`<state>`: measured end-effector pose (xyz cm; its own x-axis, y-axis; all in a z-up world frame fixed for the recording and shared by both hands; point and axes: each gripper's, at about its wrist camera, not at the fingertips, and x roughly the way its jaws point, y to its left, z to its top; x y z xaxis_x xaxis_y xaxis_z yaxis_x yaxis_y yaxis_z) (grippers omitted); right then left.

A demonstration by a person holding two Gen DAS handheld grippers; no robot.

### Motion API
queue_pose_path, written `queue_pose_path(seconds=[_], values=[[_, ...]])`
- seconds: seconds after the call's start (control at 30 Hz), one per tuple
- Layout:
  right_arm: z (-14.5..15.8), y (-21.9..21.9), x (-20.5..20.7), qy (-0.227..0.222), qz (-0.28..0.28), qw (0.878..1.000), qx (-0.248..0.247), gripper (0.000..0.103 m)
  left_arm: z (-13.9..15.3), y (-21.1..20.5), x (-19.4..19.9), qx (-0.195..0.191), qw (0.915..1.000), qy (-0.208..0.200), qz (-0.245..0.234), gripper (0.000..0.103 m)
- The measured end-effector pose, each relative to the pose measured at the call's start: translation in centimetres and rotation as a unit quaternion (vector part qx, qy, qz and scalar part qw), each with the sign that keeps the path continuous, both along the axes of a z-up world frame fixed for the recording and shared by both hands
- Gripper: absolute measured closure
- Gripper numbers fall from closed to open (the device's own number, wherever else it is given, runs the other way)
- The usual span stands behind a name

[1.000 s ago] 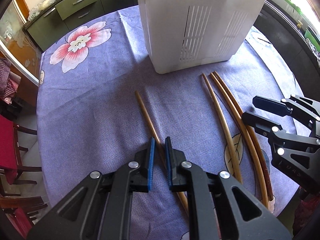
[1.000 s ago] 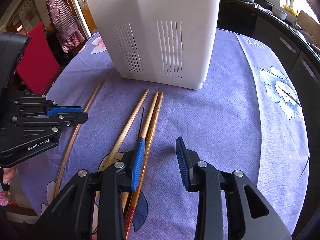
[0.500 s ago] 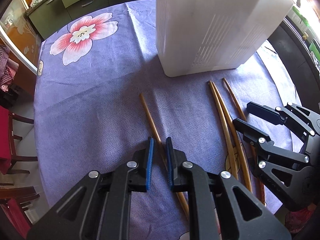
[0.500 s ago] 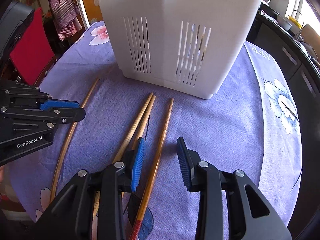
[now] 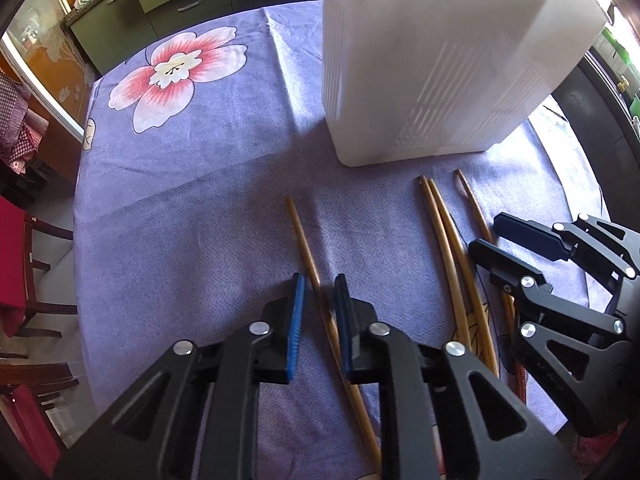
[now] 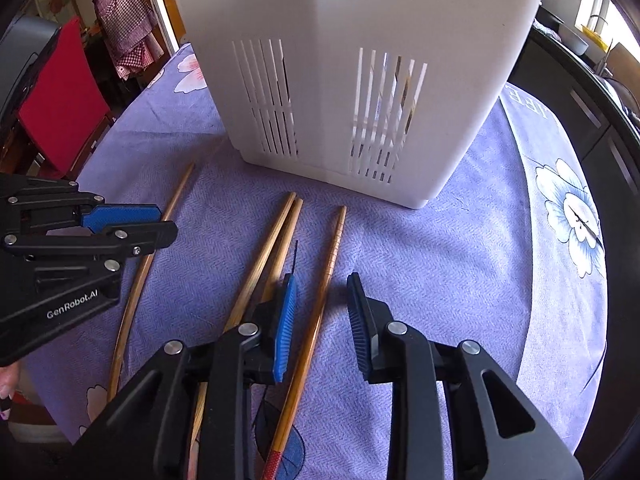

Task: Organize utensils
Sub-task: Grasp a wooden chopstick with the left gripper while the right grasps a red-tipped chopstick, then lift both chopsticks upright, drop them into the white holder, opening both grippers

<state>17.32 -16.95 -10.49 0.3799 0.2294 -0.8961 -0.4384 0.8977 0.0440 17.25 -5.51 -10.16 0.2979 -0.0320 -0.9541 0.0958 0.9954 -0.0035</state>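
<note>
4 chopsticks (image 6: 282, 240) lie on the purple tabletop (image 5: 200, 200), long axes all running toward the 1 white slotted holder (image 6: 340, 80). The left hand-held gripper (image 5: 319, 300) sits nearly closed around the lone left stick, contact unclear. The right hand-held gripper (image 6: 322, 304) is closing, red-tipped stick between, untouched.

text: "GenRobot.AI" | on: left hand-held gripper (image 6: 132, 224) body | colour: white
</note>
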Motion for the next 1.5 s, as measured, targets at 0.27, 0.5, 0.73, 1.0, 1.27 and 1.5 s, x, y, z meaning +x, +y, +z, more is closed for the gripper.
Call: queue_pose_path(seconds=[0.27, 0.5, 0.73, 1.0, 1.27, 1.5], values=[[0.0, 0.1, 0.2, 0.014, 0.0, 1.0, 0.021, 0.096, 0.1, 0.8, -0.4, -0.008, 0.9999, -0.005, 0.007, 0.097], [1.3, -2.4, -0.3, 0.005, -0.015, 0.999, 0.049, 0.096, 0.3, 1.9, 0.0, -0.015, 0.9998, -0.009, 0.008, 0.098], [5.3, -5.6, -2.2, -0.032, -0.032, 0.994, 0.096, 0.096, 2.6, 2.2, -1.1, -0.021, 0.9992, -0.035, 0.003, 0.098], [9.8, -9.3, -6.0, -0.089, -0.045, 0.985, 0.141, 0.096, 6.7, 2.4, -3.4, -0.022, 0.9967, -0.078, -0.005, 0.098], [12.4, -12.1, -9.3, -0.123, -0.056, 0.976, 0.169, 0.096, 10.3, 2.4, -6.9, -0.023, 0.9928, -0.117, -0.011, 0.098], [13.5, -12.9, -11.2, -0.146, -0.058, 0.971, 0.18, 0.096, 12.3, 2.0, -9.4, -0.021, 0.9896, -0.141, -0.022, 0.098]])
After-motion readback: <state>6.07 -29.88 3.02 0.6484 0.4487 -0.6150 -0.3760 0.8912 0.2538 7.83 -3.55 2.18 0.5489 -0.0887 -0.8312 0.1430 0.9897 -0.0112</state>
